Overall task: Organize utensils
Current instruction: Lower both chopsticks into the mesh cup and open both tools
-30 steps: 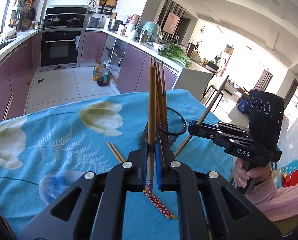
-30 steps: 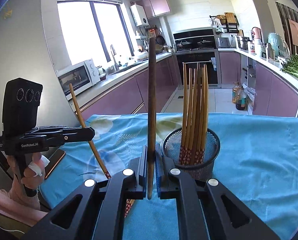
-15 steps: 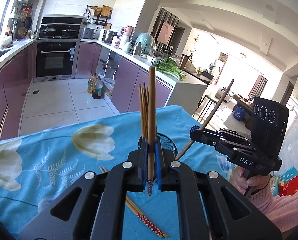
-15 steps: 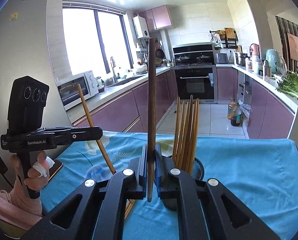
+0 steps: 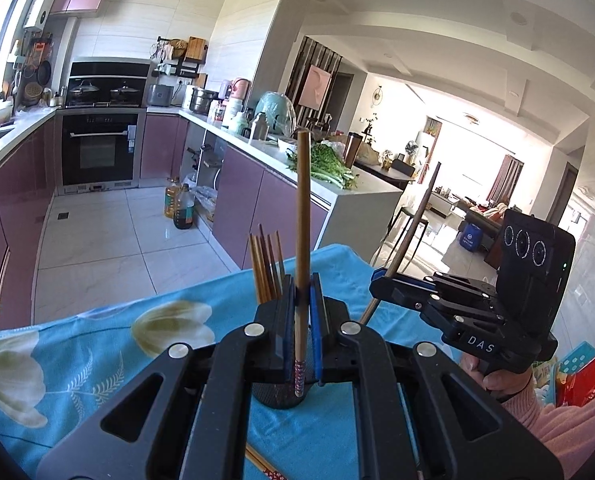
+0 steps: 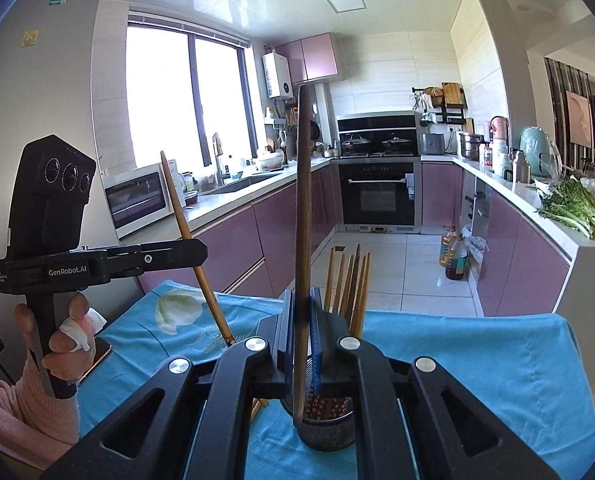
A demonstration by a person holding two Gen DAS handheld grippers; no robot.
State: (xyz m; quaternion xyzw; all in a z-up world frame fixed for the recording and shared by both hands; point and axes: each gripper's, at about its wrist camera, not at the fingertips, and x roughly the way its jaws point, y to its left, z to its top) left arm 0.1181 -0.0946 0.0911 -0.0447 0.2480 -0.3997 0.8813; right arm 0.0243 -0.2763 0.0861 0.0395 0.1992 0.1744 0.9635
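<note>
My left gripper (image 5: 300, 292) is shut on a light brown chopstick (image 5: 302, 208) held upright, patterned end down, just above the black mesh holder (image 5: 277, 396). Several chopsticks (image 5: 265, 268) stand in that holder. My right gripper (image 6: 302, 304) is shut on a dark brown chopstick (image 6: 303, 200), also upright, right in front of the holder (image 6: 325, 428) with its standing chopsticks (image 6: 349, 284). Each view shows the other gripper off to one side: the right gripper (image 5: 381, 280) and the left gripper (image 6: 193, 252), both lifted above the table. The fingers hide most of the holder.
A blue flowered cloth (image 6: 477, 360) covers the table. Loose chopsticks (image 5: 261, 464) lie on it near the holder's base. A dark flat object (image 6: 97, 356) sits at the cloth's left edge under the hand. Kitchen counters and floor lie beyond the far edge.
Both grippers have risen with their chopsticks still clamped. The holder and the cloth have dropped lower in both views, and the holder now sits behind the fingers.
</note>
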